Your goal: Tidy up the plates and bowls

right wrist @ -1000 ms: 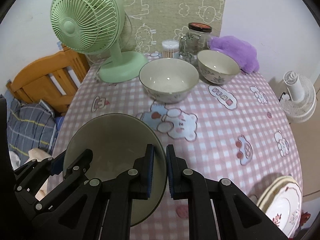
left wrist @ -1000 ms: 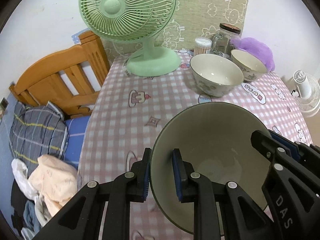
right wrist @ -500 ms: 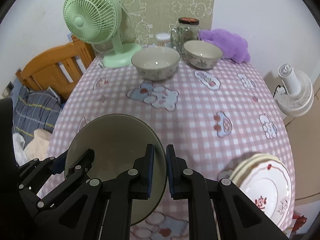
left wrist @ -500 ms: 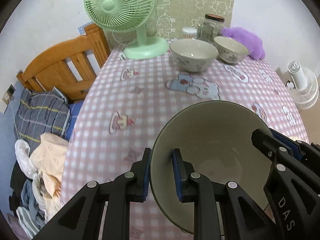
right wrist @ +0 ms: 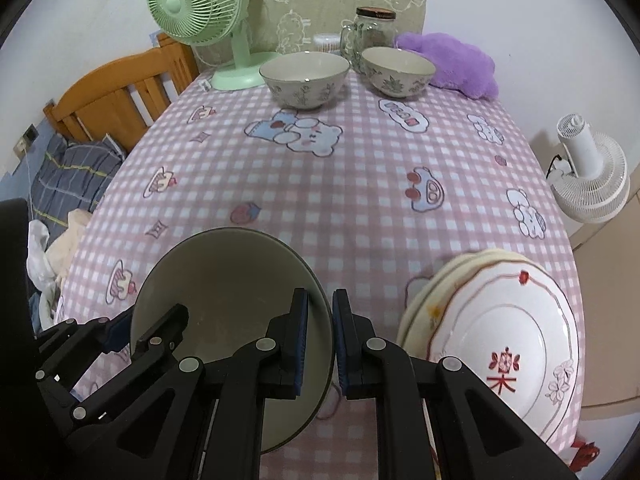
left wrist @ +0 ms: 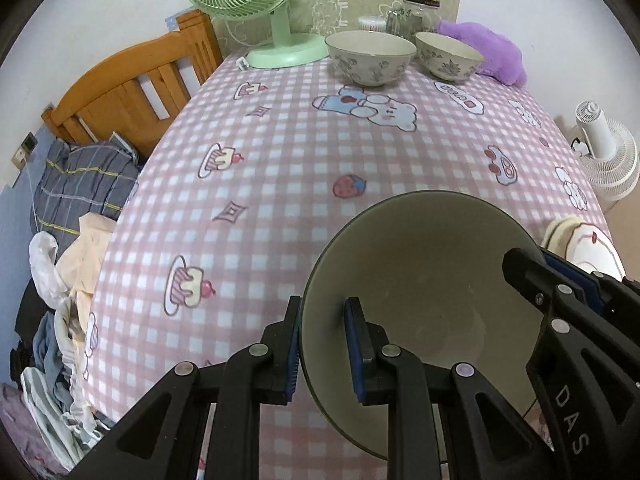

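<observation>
Left tongs and right tongs are both gripping opposite rims of grey bowl, holding it over desk near stacked plates.

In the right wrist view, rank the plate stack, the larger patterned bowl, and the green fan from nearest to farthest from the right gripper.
From the right gripper, shut on the grey bowl:
1. Plate stack, right beside it at the table's near right edge.
2. Larger patterned bowl, far side, about centre.
3. Green fan, far left corner, slightly behind that bowl.
</observation>
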Tool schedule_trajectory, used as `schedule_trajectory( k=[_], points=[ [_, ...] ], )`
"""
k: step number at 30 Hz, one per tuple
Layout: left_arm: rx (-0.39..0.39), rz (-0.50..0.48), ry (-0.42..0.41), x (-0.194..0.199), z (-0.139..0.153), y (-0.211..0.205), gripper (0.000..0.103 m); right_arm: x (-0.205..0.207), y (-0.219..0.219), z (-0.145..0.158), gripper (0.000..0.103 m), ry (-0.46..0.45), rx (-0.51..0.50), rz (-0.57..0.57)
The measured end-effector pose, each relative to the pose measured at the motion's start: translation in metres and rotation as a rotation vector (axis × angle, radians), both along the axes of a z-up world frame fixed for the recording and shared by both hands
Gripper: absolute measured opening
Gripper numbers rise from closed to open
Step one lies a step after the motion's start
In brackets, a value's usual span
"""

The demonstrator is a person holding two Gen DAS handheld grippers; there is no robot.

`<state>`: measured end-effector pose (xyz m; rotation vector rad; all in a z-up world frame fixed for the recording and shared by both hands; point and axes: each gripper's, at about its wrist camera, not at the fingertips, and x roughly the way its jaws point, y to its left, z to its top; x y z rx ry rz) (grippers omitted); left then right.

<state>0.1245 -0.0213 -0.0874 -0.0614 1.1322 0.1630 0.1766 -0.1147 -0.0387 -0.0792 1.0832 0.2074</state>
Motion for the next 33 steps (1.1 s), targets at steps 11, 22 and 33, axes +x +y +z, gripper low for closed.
schedule_trajectory(
  k=[11,22,33],
  points=[
    [0.038,-0.007,-0.025,0.0,-0.007,-0.012,0.022,0.0,-0.01,-0.016,0.019,0.02,0.011,0.005],
    [-0.052,-0.025,-0.053,-0.001,0.006,-0.008,0.075,0.0,-0.006,-0.003,0.069,-0.005,0.017,0.04],
    [-0.084,-0.064,-0.165,0.035,0.053,0.006,0.086,0.027,0.002,0.043,0.074,-0.088,0.06,0.006]
  ],
)
